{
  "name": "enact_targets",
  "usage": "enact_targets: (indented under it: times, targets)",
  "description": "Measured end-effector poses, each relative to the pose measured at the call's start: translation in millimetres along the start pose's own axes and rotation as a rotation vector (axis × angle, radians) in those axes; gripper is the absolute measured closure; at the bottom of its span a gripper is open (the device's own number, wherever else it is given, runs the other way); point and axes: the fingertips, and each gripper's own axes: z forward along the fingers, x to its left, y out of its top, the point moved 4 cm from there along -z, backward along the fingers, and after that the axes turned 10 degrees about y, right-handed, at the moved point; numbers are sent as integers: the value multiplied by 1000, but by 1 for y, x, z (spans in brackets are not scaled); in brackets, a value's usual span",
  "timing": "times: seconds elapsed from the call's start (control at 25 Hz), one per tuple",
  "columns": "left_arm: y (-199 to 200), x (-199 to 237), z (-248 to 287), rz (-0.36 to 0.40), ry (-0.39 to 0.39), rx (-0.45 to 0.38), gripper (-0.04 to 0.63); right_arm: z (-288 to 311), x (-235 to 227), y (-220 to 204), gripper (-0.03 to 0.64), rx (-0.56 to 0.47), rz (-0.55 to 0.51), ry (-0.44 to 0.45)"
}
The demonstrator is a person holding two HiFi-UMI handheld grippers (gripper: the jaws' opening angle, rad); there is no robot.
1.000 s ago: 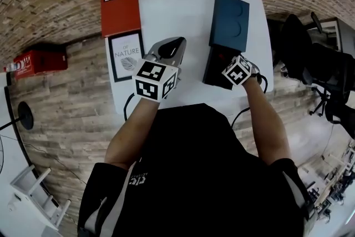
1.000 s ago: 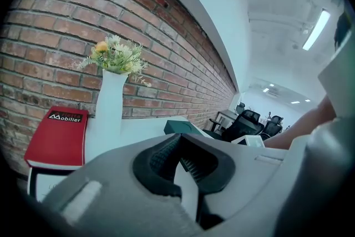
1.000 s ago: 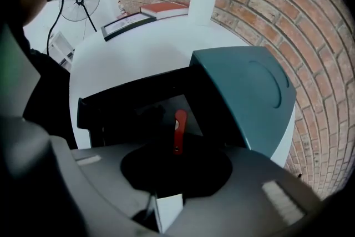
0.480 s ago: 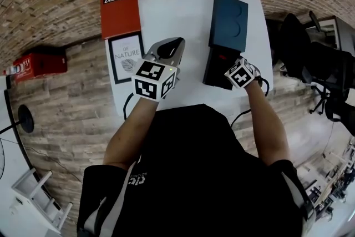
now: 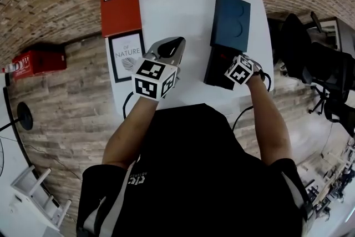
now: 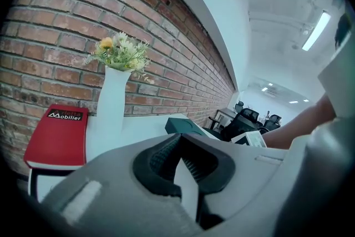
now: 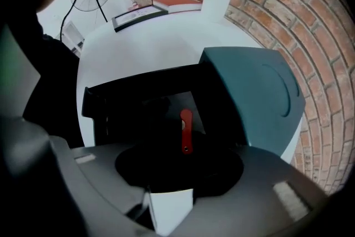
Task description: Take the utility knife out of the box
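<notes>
Right gripper view looks straight down past the right gripper into the open black box. Its jaws have just been opening and now stand wide apart with nothing pressed between the pads. The red utility knife lies flat on the dark floor of the box, directly below the jaws and untouched. The box's teal lid is swung open on the far side.

From the head view, the right forearm reaches forward over the box, which sits along the right edge of the white counter, near its front right corner. The left gripper is held above the middle of the counter, tilted slightly downward toward the back edge. Its jaws are closed together and hold nothing.

A white vase of flowers stands at the back edge. A red book and a framed print lie along the left edge.
</notes>
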Motion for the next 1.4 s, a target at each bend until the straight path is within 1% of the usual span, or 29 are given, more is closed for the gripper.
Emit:
enact_targets:
  times: [0.04, 0.12, 0.24, 0.4, 0.64, 0.92, 1.12, 1.24, 1.4]
  targets:
    - [-1, 1, 0, 0, 2, 2, 588, 0, 1, 1, 477, 2, -13, 16]
    - [-3, 3, 0, -2, 4, 5, 588, 1, 4, 1, 481, 19, -43, 39]
    - [-4, 3, 1, -10, 2, 4, 588, 4, 8, 3, 548, 50, -88, 68]
    - [-5, 1, 1, -13, -2, 6, 588, 1, 10, 2, 558, 30, -102, 85]
    - [-10, 3, -1, -9, 2, 15, 588, -2, 18, 1, 563, -53, -34, 119]
    - [-14, -5, 4, 3, -21, 35, 588, -13, 26, 5, 563, -135, 15, 105]
    - [-11, -15, 8, 23, -42, 34, 588, -30, 23, 12, 563, -218, 70, 75]
    - [-7, -20, 6, 37, -54, 26, 588, -41, 20, 14, 563, -272, 102, 41]
    - [-4, -25, 1, 60, -70, 23, 588, -58, 24, 21, 563, -362, 161, 2]
